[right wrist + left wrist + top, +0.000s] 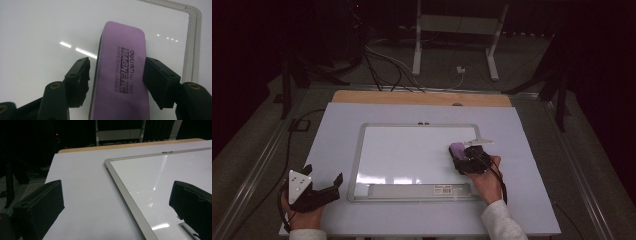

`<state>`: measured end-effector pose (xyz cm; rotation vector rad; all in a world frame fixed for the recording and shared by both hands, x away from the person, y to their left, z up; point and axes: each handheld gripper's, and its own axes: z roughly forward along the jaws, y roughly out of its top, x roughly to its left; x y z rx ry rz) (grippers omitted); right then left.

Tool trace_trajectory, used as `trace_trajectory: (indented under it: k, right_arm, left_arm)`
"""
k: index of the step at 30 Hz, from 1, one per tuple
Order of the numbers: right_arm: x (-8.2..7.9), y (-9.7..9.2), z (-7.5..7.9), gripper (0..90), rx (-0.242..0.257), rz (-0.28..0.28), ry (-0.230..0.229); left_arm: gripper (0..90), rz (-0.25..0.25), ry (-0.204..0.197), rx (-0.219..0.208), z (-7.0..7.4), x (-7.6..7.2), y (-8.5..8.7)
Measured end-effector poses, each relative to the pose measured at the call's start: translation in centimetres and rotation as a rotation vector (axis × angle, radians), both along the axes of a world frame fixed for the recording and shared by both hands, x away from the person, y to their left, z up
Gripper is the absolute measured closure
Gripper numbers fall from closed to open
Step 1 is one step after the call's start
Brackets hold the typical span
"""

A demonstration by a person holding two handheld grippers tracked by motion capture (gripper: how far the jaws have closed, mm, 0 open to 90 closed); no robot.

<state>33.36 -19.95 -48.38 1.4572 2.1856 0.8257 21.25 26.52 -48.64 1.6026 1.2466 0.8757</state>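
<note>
Eraser (122,75) lay on whiteboard (37,30) between right gripper (116,80) fingers (160,82); right pad touched, left stood just off, unclamped.

- The desk (337,150) has a pale, matt top; a strip of bare wood (412,97) shows along its far edge.
- A whiteboard (412,150) with a grey frame lies flat on the desk, its far edge parallel to the wood strip.
- Pale desk surface shows on every side of the whiteboard, widest at its left.
- An eraser (457,149) with a purple top lies on the whiteboard near its right frame, printed side up.
- A grey tray (419,190) runs along the whiteboard's near edge.
</note>
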Motion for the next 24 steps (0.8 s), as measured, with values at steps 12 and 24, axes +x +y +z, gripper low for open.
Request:
trace_trajectory:
  k: [12,24]
  right_arm:
    - [0.6,-1.6,-0.8,49.6,0.036,-0.074,0.039]
    - [1.7,-1.4,-0.5,58.5,0.064,-0.145,-0.002]
  left_arm:
    - [0.4,0.001,0.000,0.001,0.0,0.0,0.0]
    - [0.4,0.003,-0.001,-0.003,0.0,0.0,0.0]
